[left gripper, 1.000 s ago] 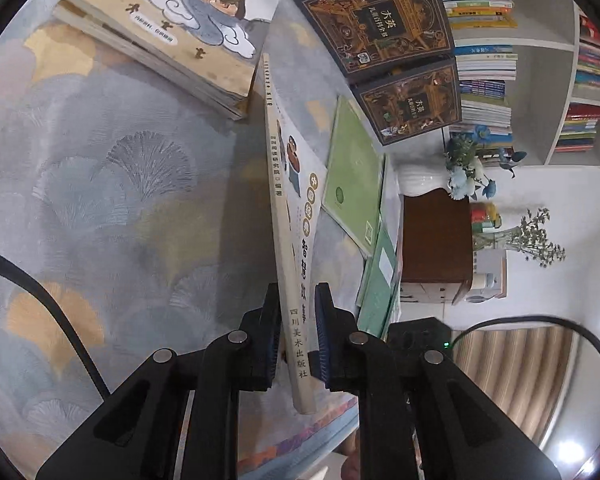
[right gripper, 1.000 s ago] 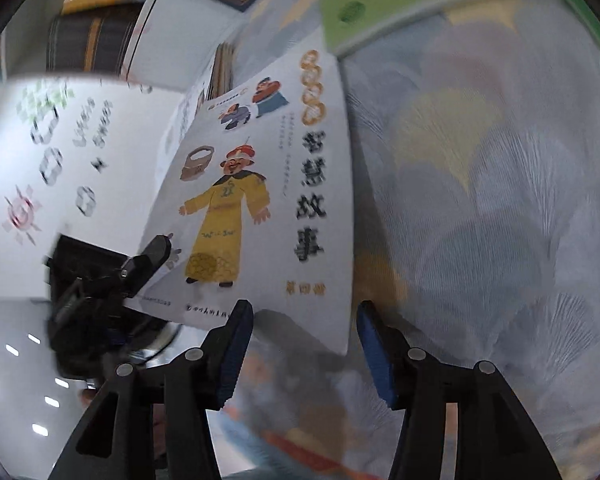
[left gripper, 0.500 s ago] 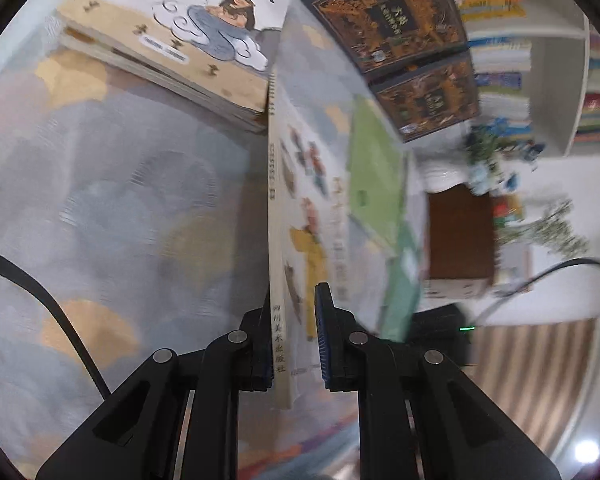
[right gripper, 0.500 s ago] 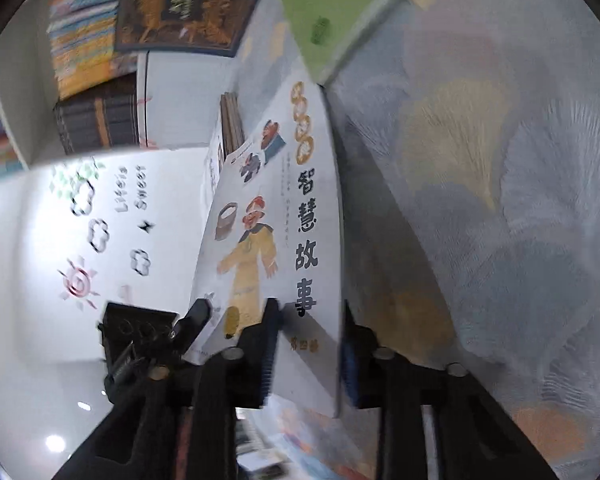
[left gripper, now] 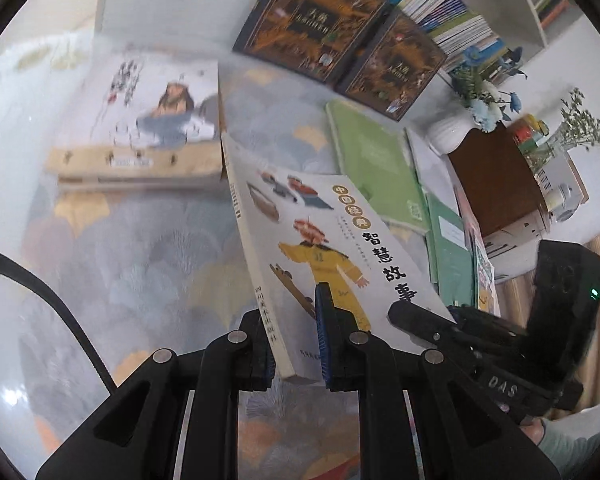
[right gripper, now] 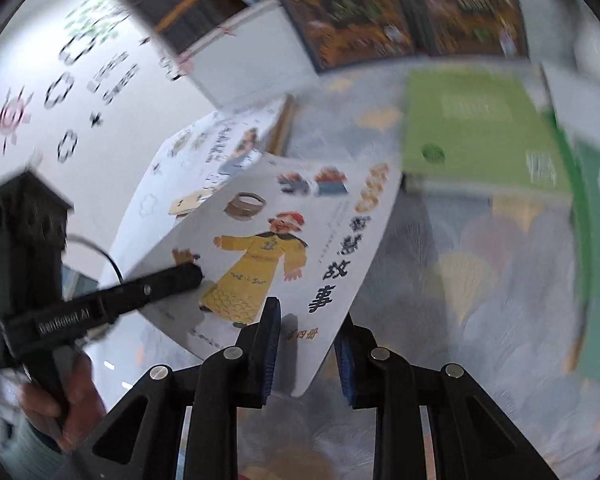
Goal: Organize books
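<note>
The left gripper point(left gripper: 294, 336) has its fingers closed on the spine edge of a white picture book point(left gripper: 324, 248), low in the centre of the left view. The book is raised off the patterned worktop point(left gripper: 140, 256) and tilted, its cover showing a yellow-robed figure. The right gripper point(right gripper: 306, 344) pinches the book's point(right gripper: 284, 248) opposite lower corner, fingers nearly together with the cover between them; in the left view it point(left gripper: 416, 316) reaches in from the lower right. A stack of similar books point(left gripper: 148, 128) lies at the upper left, its near corner touching or just behind the held book. Two dark books point(left gripper: 340, 28) lean at top centre, and green books point(left gripper: 376, 168) lie flat at centre right.
</note>
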`<state>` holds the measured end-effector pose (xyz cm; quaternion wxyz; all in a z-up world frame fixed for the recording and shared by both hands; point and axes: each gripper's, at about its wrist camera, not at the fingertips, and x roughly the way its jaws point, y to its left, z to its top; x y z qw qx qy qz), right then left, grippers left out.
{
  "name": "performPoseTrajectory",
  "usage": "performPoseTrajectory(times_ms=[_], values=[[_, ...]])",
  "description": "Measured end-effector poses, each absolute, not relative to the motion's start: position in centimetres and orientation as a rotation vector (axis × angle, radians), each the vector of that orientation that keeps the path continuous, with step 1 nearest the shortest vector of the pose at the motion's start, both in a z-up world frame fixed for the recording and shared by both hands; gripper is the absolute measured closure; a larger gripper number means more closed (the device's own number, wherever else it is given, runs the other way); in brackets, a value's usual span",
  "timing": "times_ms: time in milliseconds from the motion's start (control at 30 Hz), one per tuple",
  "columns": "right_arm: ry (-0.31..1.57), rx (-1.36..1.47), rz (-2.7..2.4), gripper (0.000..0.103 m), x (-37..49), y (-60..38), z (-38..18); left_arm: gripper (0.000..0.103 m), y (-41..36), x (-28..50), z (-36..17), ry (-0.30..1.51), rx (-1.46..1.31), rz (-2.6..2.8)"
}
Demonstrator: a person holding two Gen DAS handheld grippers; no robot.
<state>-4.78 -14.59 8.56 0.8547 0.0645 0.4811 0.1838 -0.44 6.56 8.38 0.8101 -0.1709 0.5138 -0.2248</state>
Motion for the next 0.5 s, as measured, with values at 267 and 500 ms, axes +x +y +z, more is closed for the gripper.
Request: performPoseTrajectory(times_ms=[267,500], values=[[0.935,0.063,0.399,0.078,-5.9,-13.1,12.0,0.089,7.9,-0.5,10.8,1.016,-0.435,-0.530],[0.901,0.062,0.457,0.078,-2.1,-9.8,13.9,0.089,10.6,1.9,12.5,0.935,-0.445,-0.481]])
